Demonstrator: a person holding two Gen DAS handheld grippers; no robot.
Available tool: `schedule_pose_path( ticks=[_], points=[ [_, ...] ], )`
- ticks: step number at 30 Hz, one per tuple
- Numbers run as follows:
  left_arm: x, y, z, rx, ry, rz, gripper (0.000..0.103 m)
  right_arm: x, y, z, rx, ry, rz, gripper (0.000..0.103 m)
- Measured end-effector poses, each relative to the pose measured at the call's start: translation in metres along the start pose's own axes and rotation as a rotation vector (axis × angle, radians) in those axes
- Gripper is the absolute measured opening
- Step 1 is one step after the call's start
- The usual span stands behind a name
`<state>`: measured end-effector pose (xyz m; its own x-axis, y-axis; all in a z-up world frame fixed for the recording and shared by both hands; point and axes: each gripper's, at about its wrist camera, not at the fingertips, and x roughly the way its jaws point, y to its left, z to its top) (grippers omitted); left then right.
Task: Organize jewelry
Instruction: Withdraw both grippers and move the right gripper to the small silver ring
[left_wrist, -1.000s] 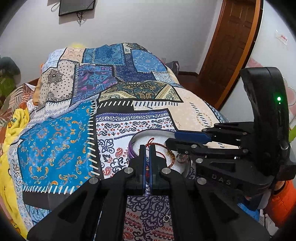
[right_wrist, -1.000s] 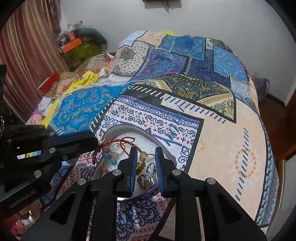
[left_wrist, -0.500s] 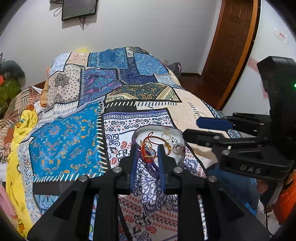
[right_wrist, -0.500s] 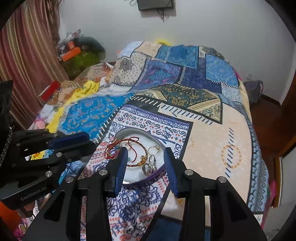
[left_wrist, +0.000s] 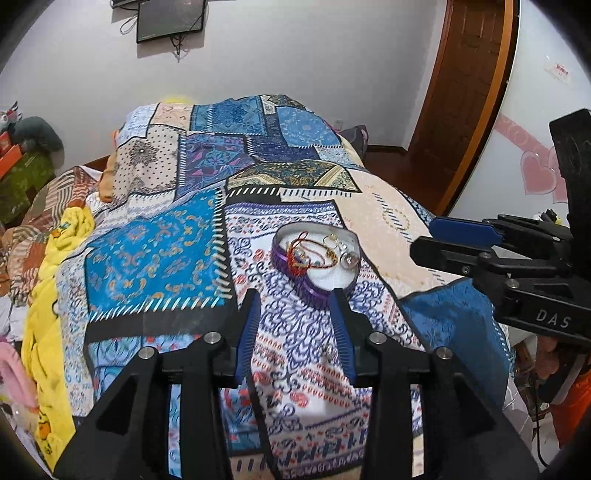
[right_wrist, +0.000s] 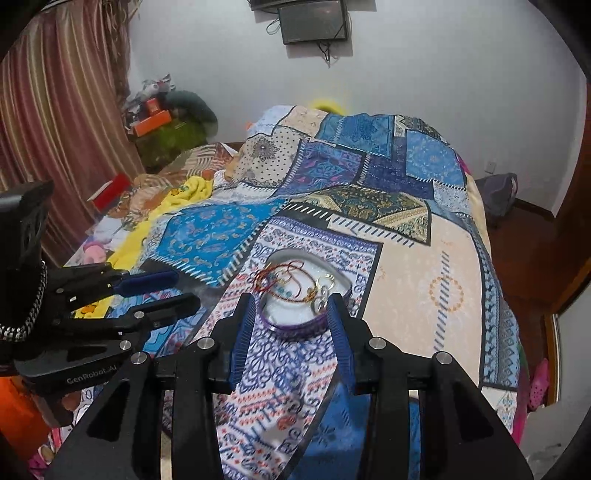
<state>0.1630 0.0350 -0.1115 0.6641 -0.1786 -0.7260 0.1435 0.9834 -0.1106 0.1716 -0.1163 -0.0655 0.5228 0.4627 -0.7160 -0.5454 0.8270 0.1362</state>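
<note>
Right up close, the left gripper (left_wrist: 295, 306) with its black arms and blue ribbed pads has its jaws opening, nothing between them but patterned cloth below. The right gripper (right_wrist: 291, 314) matches it: jaws parted at a moderate gap, empty, hanging over the near edge of the box. In the left wrist view the right gripper juts in from the right edge; in the right wrist view the left gripper comes in from the left.

Just past both sets of fingertips sits the purple heart-shaped jewelry box with a white lining (left_wrist: 317, 258), lid off, resting on the bed. Inside it, a red cord bracelet (left_wrist: 301, 254) tangles with a beaded gold-toned bracelet (right_wrist: 295, 291) and a few silver and gold rings (left_wrist: 345, 254). None of it is touched by either gripper.

The surface is a patchwork bedspread in blue, cream and purple paisley panels (right_wrist: 406, 229), draped smoothly over the bed and falling away at the near edge. On its left side a crumpled yellow blanket (left_wrist: 48, 295) bunches up.

Further back, striped reddish curtains (right_wrist: 55, 110) hang at the left, with a pile of clutter by an orange box (right_wrist: 153, 123). A dark wall-mounted screen (right_wrist: 314, 22) sits on the white wall (left_wrist: 295, 55), and a brown wooden door (left_wrist: 469, 74) stands at the right.
</note>
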Motion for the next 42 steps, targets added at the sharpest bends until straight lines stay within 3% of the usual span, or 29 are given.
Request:
schedule_pose_path(
  ticks=[11, 19, 33, 37, 42],
  points=[
    [0.012, 0.018, -0.040, -0.049, 0.095, 0.024, 0.040, 0.027, 0.015, -0.036, -0.010, 0.114, 0.027, 0.037],
    [0.021, 0.017, -0.059, -0.047, 0.120, 0.024, 0.040, 0.057, 0.025, -0.052, -0.049, 0.215, 0.059, 0.037],
    [0.046, -0.010, -0.058, 0.000, 0.149, -0.083, 0.039, 0.051, -0.003, -0.053, 0.014, 0.183, -0.004, 0.037],
    [0.058, -0.016, -0.056, 0.005, 0.168, -0.094, 0.028, 0.048, -0.012, -0.055, 0.037, 0.183, -0.001, 0.037],
    [0.065, -0.018, -0.051, 0.011, 0.177, -0.082, 0.028, 0.047, -0.012, -0.057, 0.045, 0.182, 0.014, 0.037]
  ],
)
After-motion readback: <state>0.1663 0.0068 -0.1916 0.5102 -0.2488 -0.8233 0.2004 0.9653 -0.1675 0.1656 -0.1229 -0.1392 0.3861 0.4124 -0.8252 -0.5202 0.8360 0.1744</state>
